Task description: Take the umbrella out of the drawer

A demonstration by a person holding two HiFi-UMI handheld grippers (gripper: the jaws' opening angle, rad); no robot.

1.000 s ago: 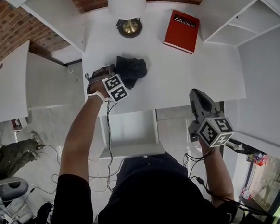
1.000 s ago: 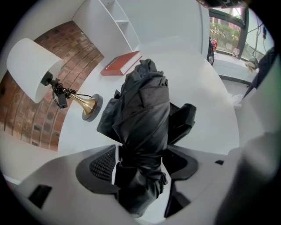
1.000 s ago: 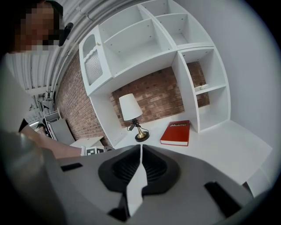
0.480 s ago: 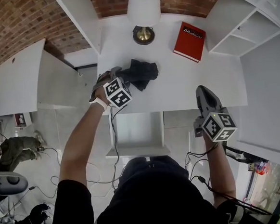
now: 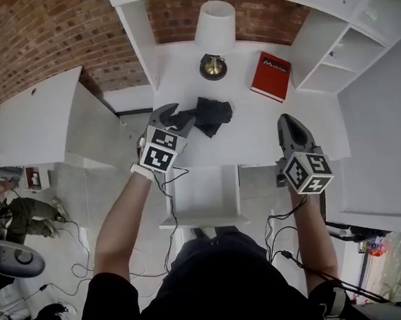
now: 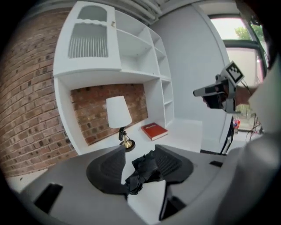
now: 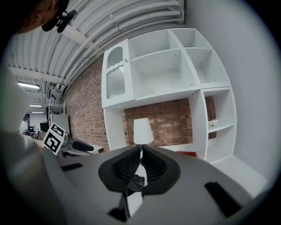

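Since the head cam looks nearly straight down, the closest stuff is the person's dark top and 2 forearms, w/ cables [image 5: 169, 217] trailing below.

Count: 2 grippers, 2 marker cubes, 1 open drawer, 1 umbrella, 1 book, 1 lamp.

The drawer [image 5: 204, 220] is pulled out toward the person under the desk edge, and what shows of its inside is plain white. The left gripper [image 5: 174, 118] is up over the desk's front left corner. Its jaws are partway apart and closing, pads not pressing on anything. The right gripper [image 5: 287, 123] is at the desk's front right edge, jaws drawn together w/ the tips meeting and nothing clamped.

The black umbrella [image 5: 212, 115] is out of the drawer, lying crumpled on the white desk [image 5: 267, 126], just beyond the left gripper's tips. In the left gripper view it shows thru the gap between the jaws. It's too bunched up to pick out a handle or strap.

Further back there's a red book [image 5: 271, 76] flat on the desk. The white print on its cover looks like "Mobilier", but it's small, so not 100% sure. The lamp [image 5: 215, 27] stands at the back. From above its white shade hides the stem, so only the brass base shows.

Behind that is a brick wall [image 5: 52, 36]. White shelving [image 5: 344, 48] on the right is cut off by the frame. The floor clutter at the left edge is too small to make out.
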